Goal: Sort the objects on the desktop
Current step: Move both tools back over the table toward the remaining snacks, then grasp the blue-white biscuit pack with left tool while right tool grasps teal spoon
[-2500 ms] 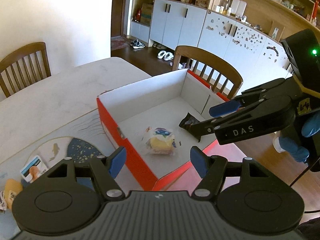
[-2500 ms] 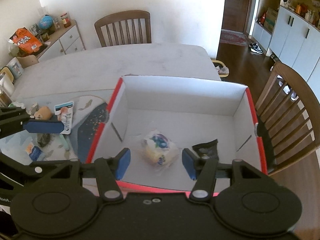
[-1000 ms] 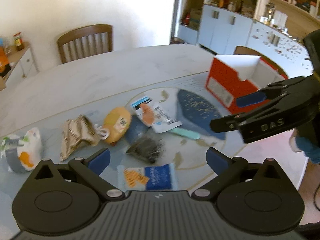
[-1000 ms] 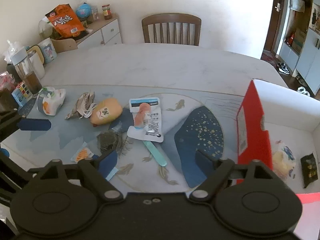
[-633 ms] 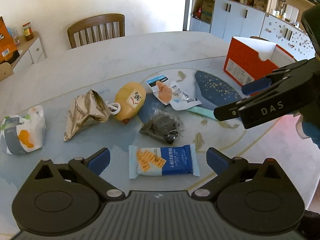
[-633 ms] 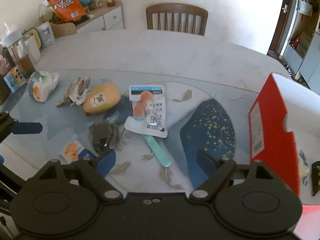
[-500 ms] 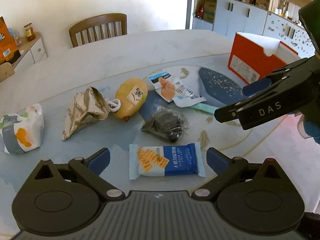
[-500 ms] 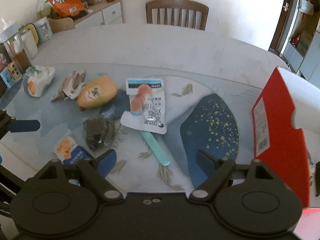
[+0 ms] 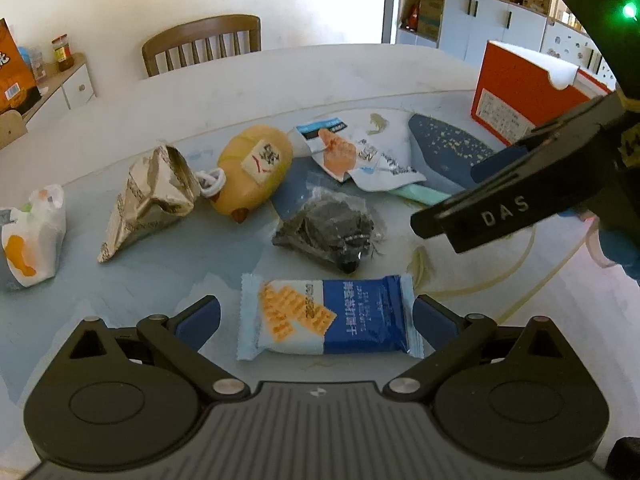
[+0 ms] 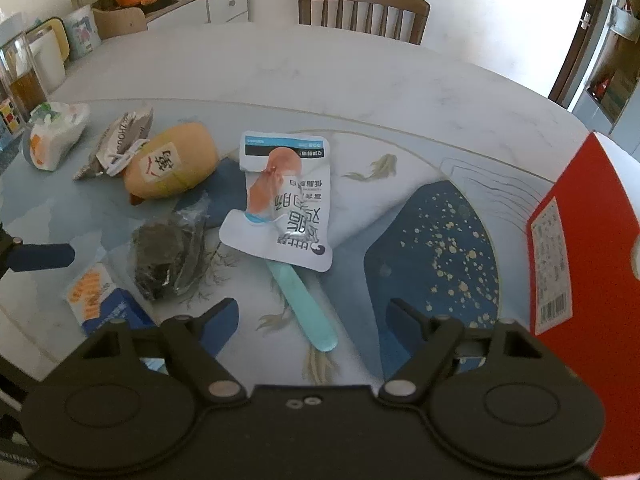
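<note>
On my worktop (image 10: 360, 76), by position:

1. Left tongs (image 9: 316, 318): spread wide, over the near edge. The biscuit pack (image 9: 328, 318), blue and white, lies flat between the pads, which do not touch it.
2. Right tongs (image 10: 312, 320): jaws closing but apart, pinching nothing. The near end of the teal stick (image 10: 304, 300) lies between the pads, untouched.
3. White pouch (image 10: 284, 204): flat, mid-worktop, overlapping the far end of the teal stick.
4. Dark packet (image 9: 328, 232): clear wrap with black contents, just beyond the biscuit pack, beside the white pouch.
5. Yellow plush (image 9: 254, 172): on its side, with a white label; its white loop touches the foil bag.
6. Foil bag (image 9: 150, 200): crumpled, left of the plush.
7. White bag (image 9: 34, 236): orange print, nearest the left edge.
8. Red box (image 10: 580, 248): at the right edge, open top, white inside; I cannot see its contents from either view.

From the left view, the right tongs reach in from the right, above the teal stick. A gloved hand (image 9: 620, 248) shows behind them. A chair (image 10: 364, 12) stands at the far edge.
</note>
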### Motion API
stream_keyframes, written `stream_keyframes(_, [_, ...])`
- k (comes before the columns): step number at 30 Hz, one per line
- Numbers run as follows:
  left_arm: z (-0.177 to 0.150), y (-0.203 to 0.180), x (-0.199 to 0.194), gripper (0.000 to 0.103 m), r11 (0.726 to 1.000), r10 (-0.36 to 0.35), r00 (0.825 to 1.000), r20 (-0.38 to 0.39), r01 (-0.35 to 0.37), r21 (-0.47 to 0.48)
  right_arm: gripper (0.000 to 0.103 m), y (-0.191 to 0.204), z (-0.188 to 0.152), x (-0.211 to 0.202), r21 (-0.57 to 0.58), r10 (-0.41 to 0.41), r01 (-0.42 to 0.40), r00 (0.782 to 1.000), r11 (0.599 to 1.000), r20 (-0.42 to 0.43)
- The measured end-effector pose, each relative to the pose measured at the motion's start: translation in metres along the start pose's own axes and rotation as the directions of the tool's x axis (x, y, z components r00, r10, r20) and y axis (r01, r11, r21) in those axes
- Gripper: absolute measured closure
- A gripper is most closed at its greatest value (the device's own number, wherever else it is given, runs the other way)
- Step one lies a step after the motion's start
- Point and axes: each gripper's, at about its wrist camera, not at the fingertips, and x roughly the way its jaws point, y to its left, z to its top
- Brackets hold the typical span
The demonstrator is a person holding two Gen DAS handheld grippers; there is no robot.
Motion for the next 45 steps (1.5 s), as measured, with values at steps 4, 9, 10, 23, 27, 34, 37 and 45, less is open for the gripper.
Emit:
stream_keyframes(4, [-0.002, -0.002, 0.003, 0.0, 1.0, 0.0, 1.0, -0.002, 0.0, -0.005, 0.027, 0.001, 0.001, 0.004, 0.001, 0.005, -0.005, 1.0, 1.0, 0.005])
stream_keyframes(9, [-0.005, -0.005, 0.002, 0.0, 1.0, 0.009, 1.0, 0.006, -0.009, 0.002, 0.032, 0.0, 0.001, 0.005, 0.021, 0.03, -0.03, 1.0, 0.999, 0.01])
stream_keyframes(10, [-0.005, -0.005, 0.003, 0.0, 1.0, 0.01, 1.0, 0.006, -0.01, 0.0, 0.032, 0.001, 0.0, 0.005, 0.02, 0.03, -0.03, 0.999, 0.999, 0.014])
stream_keyframes(23, [-0.004, -0.004, 0.002, 0.003, 1.0, 0.013, 1.0, 0.004, -0.013, -0.009, 0.064, 0.008, -0.001, 0.0, 0.005, 0.044, -0.044, 0.999, 0.999, 0.032])
stream_keyframes(27, [-0.004, -0.004, 0.0, 0.009, 1.0, 0.02, 1.0, 0.005, -0.02, -0.019, 0.083, 0.01, -0.001, -0.002, 0.015, 0.037, -0.038, 0.999, 0.999, 0.034])
stream_keyframes(34, [-0.005, -0.003, -0.006, 0.019, 1.0, 0.019, 1.0, -0.001, -0.019, -0.024, 0.09, 0.01, -0.008, -0.008, 0.042, 0.03, -0.031, 0.999, 0.999, 0.013])
stream_keyframes(37, [-0.006, -0.003, -0.009, 0.023, 1.0, 0.013, 1.0, -0.007, -0.014, -0.024, 0.091, 0.009, -0.014, -0.014, 0.065, 0.037, -0.037, 0.999, 0.997, -0.003])
stream_keyframes(45, [-0.011, -0.005, -0.019, 0.026, 0.999, -0.019, 0.999, -0.032, 0.018, -0.043, 0.091, 0.005, -0.035, -0.034, 0.145, 0.075, -0.069, 0.997, 0.987, -0.036])
